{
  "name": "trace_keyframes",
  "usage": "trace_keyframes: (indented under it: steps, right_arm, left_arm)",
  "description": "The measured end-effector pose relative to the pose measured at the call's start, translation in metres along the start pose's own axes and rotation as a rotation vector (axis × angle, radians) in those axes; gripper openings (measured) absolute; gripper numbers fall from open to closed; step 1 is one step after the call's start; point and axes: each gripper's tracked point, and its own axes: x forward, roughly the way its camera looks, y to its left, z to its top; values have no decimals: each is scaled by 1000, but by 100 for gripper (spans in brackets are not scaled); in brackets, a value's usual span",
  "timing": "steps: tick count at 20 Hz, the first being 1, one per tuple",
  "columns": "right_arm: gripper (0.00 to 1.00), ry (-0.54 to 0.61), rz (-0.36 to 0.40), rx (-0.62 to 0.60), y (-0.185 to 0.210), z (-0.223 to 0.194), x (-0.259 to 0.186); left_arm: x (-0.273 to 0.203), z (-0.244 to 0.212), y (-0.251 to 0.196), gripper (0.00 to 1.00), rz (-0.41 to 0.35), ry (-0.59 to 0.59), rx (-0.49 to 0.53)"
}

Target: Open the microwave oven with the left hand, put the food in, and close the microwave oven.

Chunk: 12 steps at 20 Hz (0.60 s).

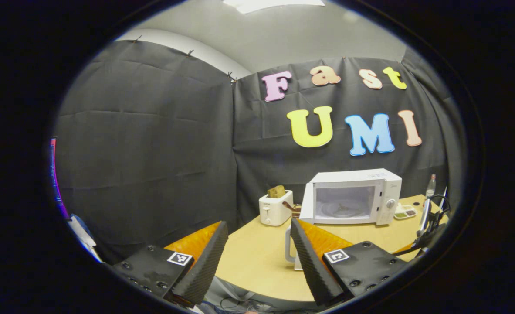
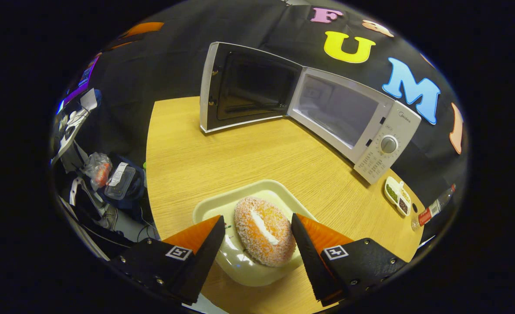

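Note:
The white microwave (image 2: 384,148) stands at the back of the wooden table (image 2: 222,148), its door (image 2: 244,87) swung wide to the left and its pale cavity (image 2: 336,113) bare. A sugar-coated orange bun (image 2: 264,231) lies on a cream tray (image 2: 249,198) near the table's front. My right gripper (image 2: 257,218) is open and straddles the bun, one finger on each side; the right finger sits close against it. In the left gripper view, my left gripper (image 1: 257,223) hangs open and holds nothing at the table's near edge, far from the microwave (image 1: 353,198).
A white toaster (image 1: 276,208) with bread in it stands left of the microwave. A white mug (image 1: 290,248) sits behind my left gripper's right finger. A small divided dish (image 2: 398,195) and a bottle (image 2: 431,208) lie right of the microwave. Bags and clutter (image 2: 109,174) sit off the table's left side.

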Motion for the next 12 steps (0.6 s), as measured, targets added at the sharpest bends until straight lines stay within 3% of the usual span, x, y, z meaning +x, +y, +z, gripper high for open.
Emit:
trace_keyframes:
  steps: [7, 9, 10, 11, 12]
  right_arm:
    - [93, 53, -13, -41, -9, -9, 12]
    - [83, 52, -22, -40, -14, -9, 15]
    - [74, 55, -17, -30, -13, -9, 14]
    - [74, 51, -24, -28, -14, -8, 12]
    - [67, 57, -19, -25, -13, -9, 12]
  left_arm:
    - [2, 13, -17, 95, -1, -26, -4]
    - [3, 16, -21, 95, -3, -34, 2]
    - [2, 18, -23, 95, -4, -38, 4]
    - [2, 20, -26, 95, -6, -41, 5]
    - [3, 22, -29, 95, -8, -45, 5]
